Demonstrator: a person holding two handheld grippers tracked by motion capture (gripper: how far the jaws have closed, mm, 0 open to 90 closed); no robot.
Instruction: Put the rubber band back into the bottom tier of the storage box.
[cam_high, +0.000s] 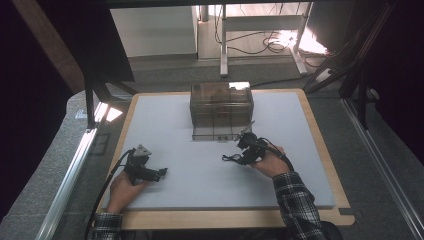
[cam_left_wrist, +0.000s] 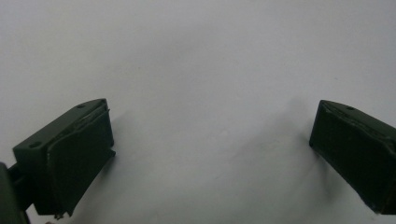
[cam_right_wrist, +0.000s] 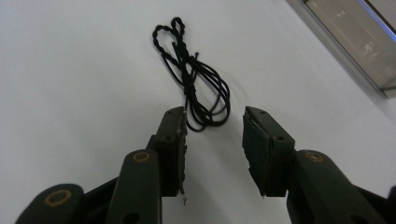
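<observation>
Cord (cam_right_wrist: 194, 77) lies loose just ahead of the right tool (cam_right_wrist: 214, 126), released; left tool (cam_left_wrist: 210, 135) released too.

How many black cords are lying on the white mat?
1. The black cord lies coiled on the white mat, just ahead of the right gripper, whose jaws stand open. Another could be hidden inside the tinted box.

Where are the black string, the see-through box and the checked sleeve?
black string (cam_right_wrist: 194, 77), right gripper view, its twisted middle
see-through box (cam_high: 221, 111), high view, its front wall
checked sleeve (cam_high: 297, 200), high view, the forearm
</observation>
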